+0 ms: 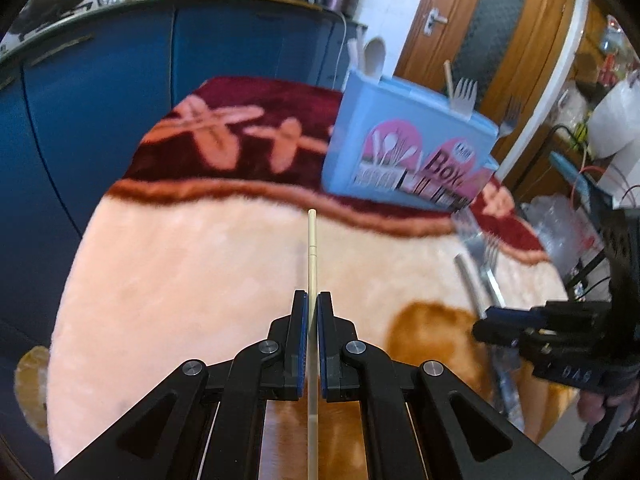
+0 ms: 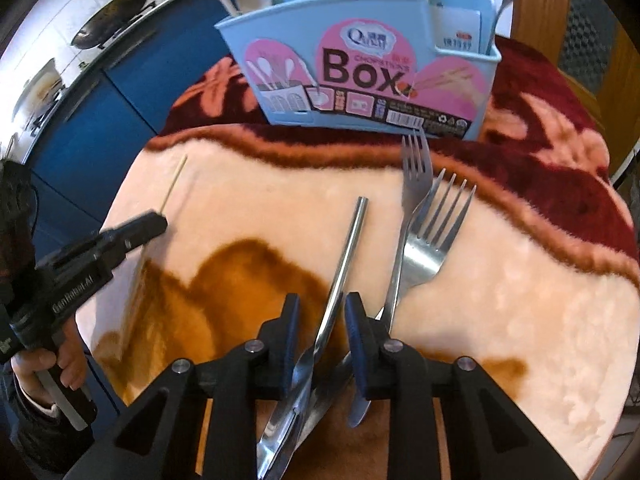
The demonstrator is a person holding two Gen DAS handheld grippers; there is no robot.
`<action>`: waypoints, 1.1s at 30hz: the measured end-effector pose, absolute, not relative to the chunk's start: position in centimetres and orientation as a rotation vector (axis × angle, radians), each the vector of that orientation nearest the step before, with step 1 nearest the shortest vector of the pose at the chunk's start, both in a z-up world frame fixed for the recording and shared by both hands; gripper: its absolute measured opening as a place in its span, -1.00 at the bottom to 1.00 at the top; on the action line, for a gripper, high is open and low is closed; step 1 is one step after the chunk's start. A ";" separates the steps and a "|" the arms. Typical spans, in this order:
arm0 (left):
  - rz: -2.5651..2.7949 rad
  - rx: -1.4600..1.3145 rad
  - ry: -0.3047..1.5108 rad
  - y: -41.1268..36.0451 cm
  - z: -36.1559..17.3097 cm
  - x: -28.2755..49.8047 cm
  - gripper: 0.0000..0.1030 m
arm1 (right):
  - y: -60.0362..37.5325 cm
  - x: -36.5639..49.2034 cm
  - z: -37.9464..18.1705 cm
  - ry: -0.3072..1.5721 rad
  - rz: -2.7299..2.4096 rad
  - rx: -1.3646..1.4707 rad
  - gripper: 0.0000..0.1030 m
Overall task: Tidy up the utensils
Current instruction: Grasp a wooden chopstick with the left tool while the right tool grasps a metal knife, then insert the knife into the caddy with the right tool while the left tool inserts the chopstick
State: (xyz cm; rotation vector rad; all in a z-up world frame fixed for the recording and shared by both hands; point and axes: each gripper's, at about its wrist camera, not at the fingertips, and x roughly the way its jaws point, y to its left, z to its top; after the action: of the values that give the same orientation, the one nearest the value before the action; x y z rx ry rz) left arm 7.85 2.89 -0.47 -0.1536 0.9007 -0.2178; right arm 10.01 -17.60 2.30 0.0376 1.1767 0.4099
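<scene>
**Chopstick in one gripper, cutlery pile under the other**

In the left wrist view, the left gripper [image 1: 313, 300] sits bottom centre with its jaws pinched shut on a thin pale chopstick [image 1: 312, 248]. The stick runs straight up the middle of the frame between the pads and pokes out well past the tips, over the fluffy peach and maroon blanket [image 1: 180, 280]. The light blue utensil box [image 1: 404, 148] stands upper right of centre on the maroon band, with a white spoon [image 1: 374, 56] and a fork [image 1: 466, 94] sticking up out of it.

The right wrist view has the right gripper [image 2: 320, 312] at bottom centre, jaws partly apart. A shiny metal handle [image 2: 344, 264] passes up between them, leaning right. I can't tell whether the pads actually press on it; there's a visible gap on the right side. Two forks [image 2: 436, 236] lie crossed on the blanket just right of the handle, tines pointing toward the box, which stands at top centre with its "Box" label facing the camera. A knife blade [image 2: 280, 432] lies at the bottom under the gripper. The left gripper shows at the left edge with the chopstick sticking out up and to the right.
</scene>
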 end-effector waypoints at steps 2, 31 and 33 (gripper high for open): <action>-0.222 -0.143 0.963 3.0 -1.3 8.5 -0.92 | -17.8 10.6 2.4 1.199 0.414 0.054 -0.50; -0.409 -0.107 0.812 1.2 5.8 8.6 -0.92 | -21.8 8.5 9.4 0.792 0.422 0.156 -0.82; -0.408 -0.102 0.736 0.6 7.3 8.7 -0.92 | -22.2 8.4 10.6 0.705 0.404 0.160 -0.82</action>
State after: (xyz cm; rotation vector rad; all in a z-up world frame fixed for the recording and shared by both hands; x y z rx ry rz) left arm 8.68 0.61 7.25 -0.1020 0.7364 -0.4082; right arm 8.36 -22.22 10.65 0.1602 0.7055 0.4044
